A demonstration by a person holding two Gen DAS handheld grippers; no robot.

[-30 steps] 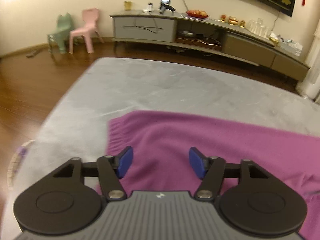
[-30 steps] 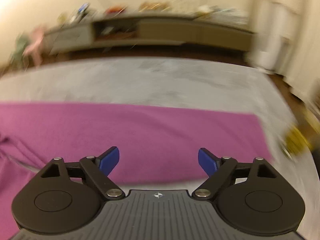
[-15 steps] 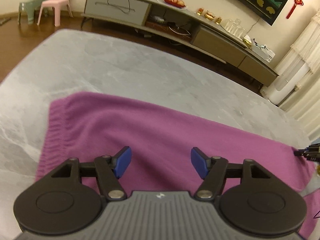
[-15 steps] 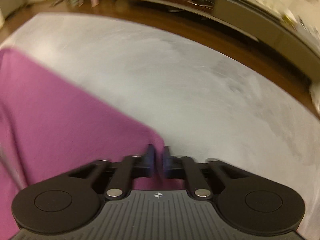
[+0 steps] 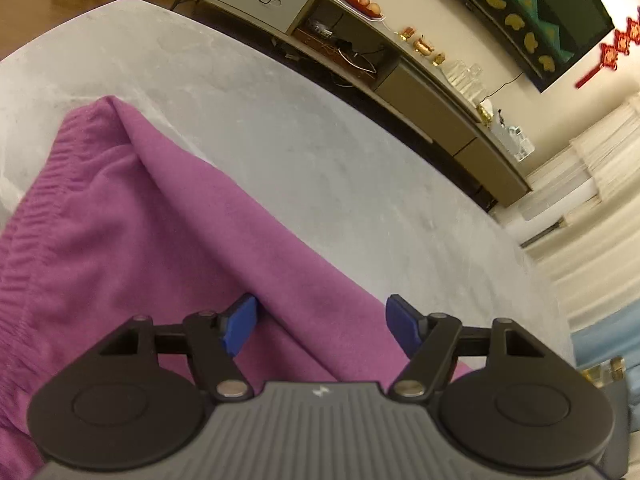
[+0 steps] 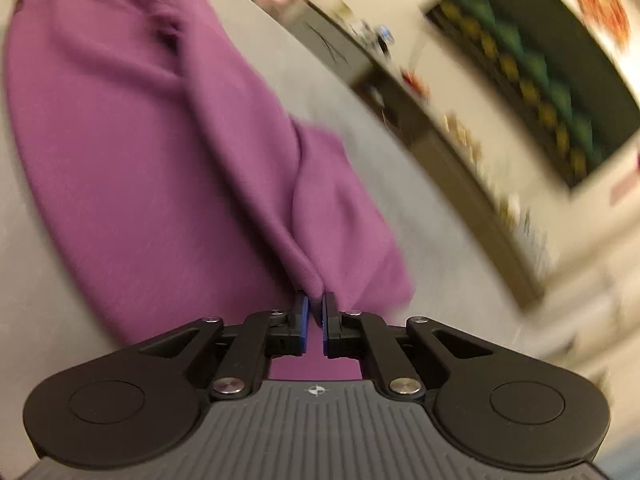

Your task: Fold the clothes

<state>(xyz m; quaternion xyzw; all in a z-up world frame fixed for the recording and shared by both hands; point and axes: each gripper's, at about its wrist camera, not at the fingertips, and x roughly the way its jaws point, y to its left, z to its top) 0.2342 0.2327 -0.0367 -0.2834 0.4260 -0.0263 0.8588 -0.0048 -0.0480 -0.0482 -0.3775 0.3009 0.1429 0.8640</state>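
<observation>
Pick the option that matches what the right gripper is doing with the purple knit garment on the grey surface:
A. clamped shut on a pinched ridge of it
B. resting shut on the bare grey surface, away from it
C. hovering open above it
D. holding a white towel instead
A: in the right wrist view the right gripper has its blue pads closed on a raised ridge of the purple knit garment, which pulls up from the grey surface.
</observation>
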